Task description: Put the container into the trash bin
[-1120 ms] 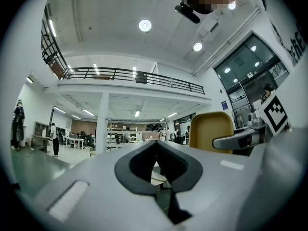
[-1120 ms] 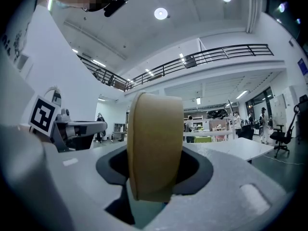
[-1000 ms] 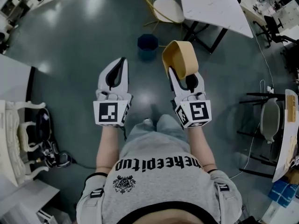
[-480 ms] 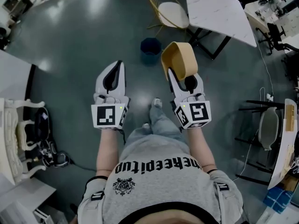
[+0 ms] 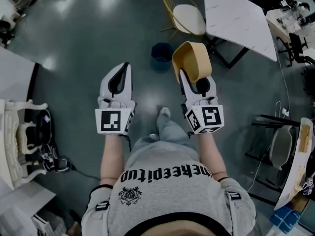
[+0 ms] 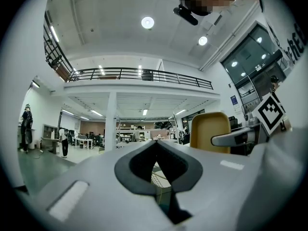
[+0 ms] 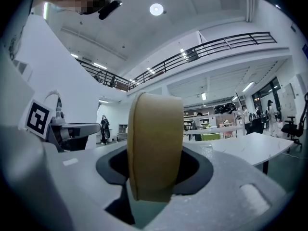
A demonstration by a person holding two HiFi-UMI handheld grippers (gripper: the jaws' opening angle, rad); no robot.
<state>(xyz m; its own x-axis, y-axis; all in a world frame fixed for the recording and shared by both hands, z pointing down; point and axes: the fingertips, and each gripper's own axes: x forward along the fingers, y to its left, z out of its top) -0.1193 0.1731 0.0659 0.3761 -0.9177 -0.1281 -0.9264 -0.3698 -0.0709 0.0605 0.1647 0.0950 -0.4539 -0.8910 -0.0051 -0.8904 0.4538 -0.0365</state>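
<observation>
A person in a grey shirt (image 5: 167, 191) stands on the shiny grey floor (image 5: 74, 43) and holds out two white claws side by side, a little apart. The right claw (image 5: 182, 74) is clamped on a round tan paper container (image 5: 191, 60). The container stands on its edge, up in the air, and its open side faces left and up, so you can see inside it from above. In the right gripper view, the two jaws of the right claw (image 7: 153, 179) squeeze the container (image 7: 154, 143) from both sides, low down on its wall (the wall fills the dark hollow between the jaws). The left claw (image 5: 126, 67) holds nothing. In the left gripper view the tips of the left claw (image 6: 157, 146) are pressed together, and only a small dark hollow sits behind them. That same view shows the container (image 6: 209, 131) off to the right. A small dark blue trash bin (image 5: 162, 53) sits on the floor ahead of the person. In the head view the container shows just right of the bin, not over its opening. Past the bin there is a yellow wire chair (image 5: 184, 16) with a pale seat, and a white table (image 5: 236, 18) stands next to it.
</observation>
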